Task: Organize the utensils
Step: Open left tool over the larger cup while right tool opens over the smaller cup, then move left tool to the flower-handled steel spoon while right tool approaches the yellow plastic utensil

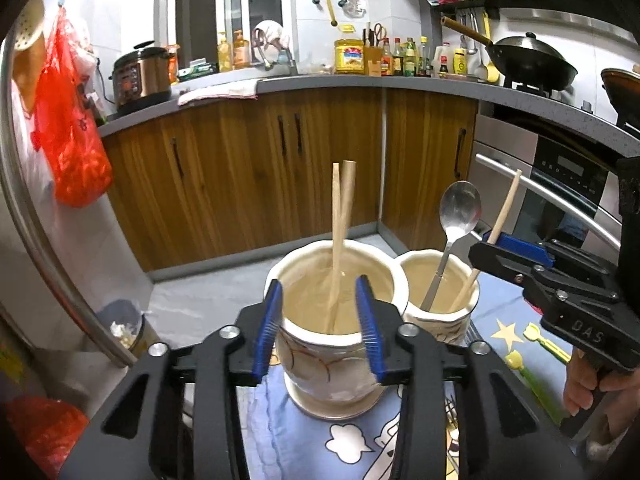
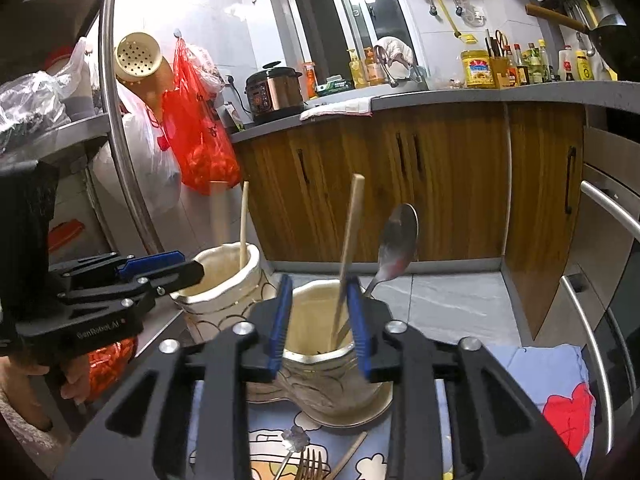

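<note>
Left wrist view. My left gripper (image 1: 318, 320) hangs over the larger ceramic holder (image 1: 336, 332), jaws spread about as wide as the rim and holding nothing. Two wooden chopsticks (image 1: 339, 220) stand in this holder, leaning toward its far wall. Just beside it on the right, the smaller ceramic holder (image 1: 438, 300) contains a metal spoon (image 1: 456, 220), bowl end up, and a single chopstick (image 1: 494, 236). My right gripper (image 1: 490, 242) reaches in from the right at that chopstick; from here the blue pads look closed around its shaft, though I cannot be sure. Both holders stand on the tabletop (image 1: 504, 320), which is covered with a blue cartoon-print cloth.

Right wrist view. The right gripper (image 2: 318, 316) is above the smaller holder (image 2: 320, 364), jaws partly open; the single chopstick (image 2: 349, 256) sits between the pads, close to the right one, and contact is unclear. The spoon (image 2: 394, 248) leans to the right. The larger holder (image 2: 224, 280) and left gripper (image 2: 192, 270) lie to the left. A fork (image 2: 310, 466) and other utensils lie on the cloth (image 2: 528, 364) in front.

Judgement: sorting by type is under way; the stray chopstick likely belongs with the pair. Next move calls for a firm grip, a straight lift clear of the spoon, then transfer.
</note>
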Available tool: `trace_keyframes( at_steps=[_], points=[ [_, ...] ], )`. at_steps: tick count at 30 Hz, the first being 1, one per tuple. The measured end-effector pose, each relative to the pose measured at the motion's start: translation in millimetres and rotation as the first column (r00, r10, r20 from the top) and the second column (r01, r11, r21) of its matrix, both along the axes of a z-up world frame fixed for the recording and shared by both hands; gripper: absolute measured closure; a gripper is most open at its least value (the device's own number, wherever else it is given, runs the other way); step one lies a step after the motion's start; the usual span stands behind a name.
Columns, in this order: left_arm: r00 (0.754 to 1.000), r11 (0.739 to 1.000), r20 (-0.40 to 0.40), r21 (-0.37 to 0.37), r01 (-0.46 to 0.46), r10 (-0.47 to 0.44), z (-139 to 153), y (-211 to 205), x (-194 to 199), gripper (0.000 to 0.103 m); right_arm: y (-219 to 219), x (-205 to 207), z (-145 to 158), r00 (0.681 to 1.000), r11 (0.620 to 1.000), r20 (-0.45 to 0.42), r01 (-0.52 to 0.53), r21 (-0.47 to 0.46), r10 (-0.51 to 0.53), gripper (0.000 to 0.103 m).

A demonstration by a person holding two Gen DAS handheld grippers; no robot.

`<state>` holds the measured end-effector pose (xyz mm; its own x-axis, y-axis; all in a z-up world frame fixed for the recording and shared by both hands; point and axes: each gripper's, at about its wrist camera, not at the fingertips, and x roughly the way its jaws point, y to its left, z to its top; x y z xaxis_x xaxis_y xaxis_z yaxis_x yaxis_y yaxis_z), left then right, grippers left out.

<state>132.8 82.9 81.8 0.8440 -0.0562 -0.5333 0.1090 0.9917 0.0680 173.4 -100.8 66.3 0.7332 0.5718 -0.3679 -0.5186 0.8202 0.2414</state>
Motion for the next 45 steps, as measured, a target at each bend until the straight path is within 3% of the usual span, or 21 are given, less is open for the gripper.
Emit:
trace_keyframes(
  at_steps=[2,4,7,14,17,29,36,41,45],
  points=[
    [1.000,1.000,0.006,0.000,-0.011,0.011,3.0,0.7,-3.0,0.048,-2.8,-2.6,4.4,1.000,1.000,0.003,-0.001,0.011,0.001,0.068],
    [1.000,1.000,0.009,-0.004,-0.013,0.013,5.8,1.1,-7.1,0.041,-8.3,-6.1,8.7,1.000,1.000,0.004,0.000,0.031,0.000,0.048],
    [0.999,0.999,0.019,0.004,-0.037,0.037,10.4,0.5,-17.4,0.024,-17.1,-11.6,14.1,1.000,0.999,-0.011,0.005,0.039,-0.004,0.042],
    [0.999,0.999,-0.016,0.036,-0.039,0.040,1.9,-11.6,-45.3,0.014,-57.9,-32.5,13.0,0.995,0.998,-0.078,0.057,-0.003,-0.057,0.012],
    [0.998,0.999,-0.062,0.037,-0.027,0.030,-9.4,-18.6,-55.8,0.013,-76.5,-43.6,4.9,0.990,0.995,-0.105,0.091,-0.039,-0.094,0.006],
    [0.983,0.999,-0.186,0.035,-0.006,0.013,-56.4,-41.6,-87.1,0.013,-116.5,-70.3,-46.1,0.958,0.978,-0.217,0.165,-0.125,-0.189,0.005],
    [0.972,0.997,-0.233,0.076,-0.014,0.032,-90.8,-48.6,-88.9,0.013,-127.4,-72.8,-75.5,0.938,0.968,-0.266,0.179,-0.175,-0.221,0.005],
    [0.958,0.999,-0.286,0.030,-0.016,0.024,-111.3,-48.3,-81.6,0.013,-131.2,-68.3,-93.8,0.915,0.966,-0.334,0.166,-0.198,-0.225,0.005],
    [0.953,1.000,-0.301,0.011,-0.011,0.014,-119.9,-52.0,-77.6,0.013,-133.9,-65.9,-99.5,0.909,0.957,-0.338,0.169,-0.238,-0.244,0.006]
  ],
)
